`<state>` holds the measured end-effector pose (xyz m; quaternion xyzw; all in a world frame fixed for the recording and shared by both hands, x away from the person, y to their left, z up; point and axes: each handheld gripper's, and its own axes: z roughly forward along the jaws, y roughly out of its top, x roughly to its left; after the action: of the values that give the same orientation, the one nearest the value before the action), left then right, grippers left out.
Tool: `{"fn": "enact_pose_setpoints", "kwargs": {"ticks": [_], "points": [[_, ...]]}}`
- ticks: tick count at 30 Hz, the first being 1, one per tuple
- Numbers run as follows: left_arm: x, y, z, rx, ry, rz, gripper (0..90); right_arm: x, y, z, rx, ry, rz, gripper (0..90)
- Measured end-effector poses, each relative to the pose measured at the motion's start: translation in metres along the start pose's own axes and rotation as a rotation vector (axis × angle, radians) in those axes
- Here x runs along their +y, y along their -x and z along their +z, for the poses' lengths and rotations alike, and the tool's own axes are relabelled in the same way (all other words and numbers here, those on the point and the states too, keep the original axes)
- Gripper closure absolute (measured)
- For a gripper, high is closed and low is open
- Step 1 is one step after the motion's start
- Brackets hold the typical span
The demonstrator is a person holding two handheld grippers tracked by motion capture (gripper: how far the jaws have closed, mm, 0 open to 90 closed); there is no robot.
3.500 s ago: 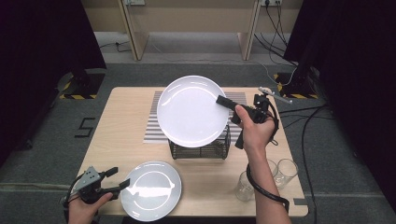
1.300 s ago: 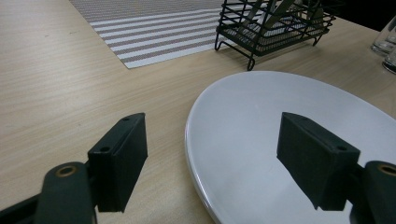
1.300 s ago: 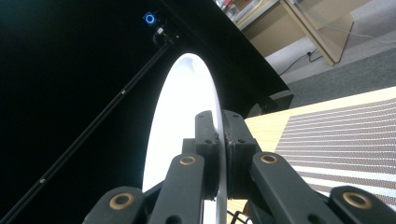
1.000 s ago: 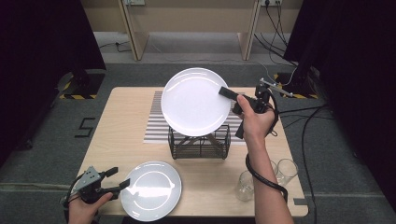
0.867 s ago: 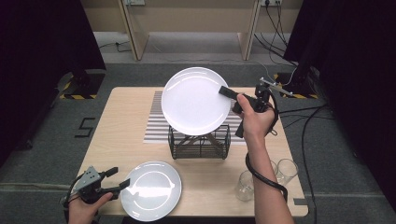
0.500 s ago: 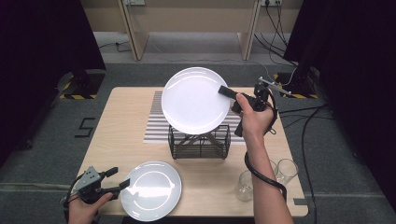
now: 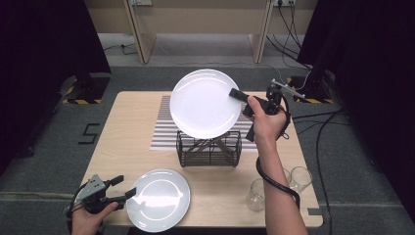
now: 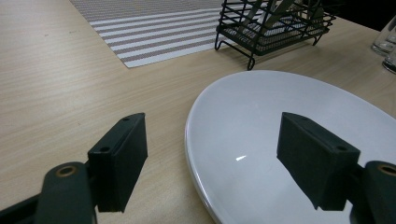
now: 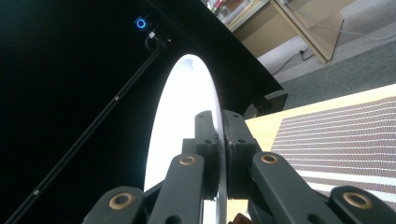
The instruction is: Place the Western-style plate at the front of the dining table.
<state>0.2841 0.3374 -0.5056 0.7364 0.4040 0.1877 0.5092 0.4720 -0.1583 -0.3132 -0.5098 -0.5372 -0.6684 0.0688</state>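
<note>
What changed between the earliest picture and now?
The right tongs, shut on the round white plate, lifted it from low against the black wire rack to well above it. The left tongs stayed open at the second white plate on the wooden table.

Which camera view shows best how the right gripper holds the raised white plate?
The right gripper view. It looks along the right gripper, whose jaws are shut on the rim of the raised plate, seen edge-on. The high view shows the plate's whole face above the black wire rack, but the grip is small there.
</note>
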Motion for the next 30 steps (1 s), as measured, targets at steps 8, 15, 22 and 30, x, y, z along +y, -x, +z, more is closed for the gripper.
{"fn": "enact_pose_setpoints", "kwargs": {"ticks": [8, 15, 22, 30], "points": [[-0.0001, 0.0000, 0.0001, 0.000, 0.000, 0.000, 24.1, 0.0016, 0.0010, 0.0018, -0.002, 0.002, 0.005, 86.2], [-0.0001, -0.0001, 0.0000, 0.000, -0.001, 0.001, 24.1, 0.0035, 0.0023, 0.0028, -0.005, 0.005, 0.015, 86.2], [0.0000, -0.0002, 0.0000, 0.001, -0.001, 0.001, 24.1, 0.0054, 0.0034, 0.0043, -0.008, 0.007, 0.021, 86.2], [0.0000, -0.0003, 0.0002, 0.000, -0.001, 0.000, 24.1, 0.0081, 0.0032, 0.0058, -0.011, 0.010, 0.025, 86.2]]}}
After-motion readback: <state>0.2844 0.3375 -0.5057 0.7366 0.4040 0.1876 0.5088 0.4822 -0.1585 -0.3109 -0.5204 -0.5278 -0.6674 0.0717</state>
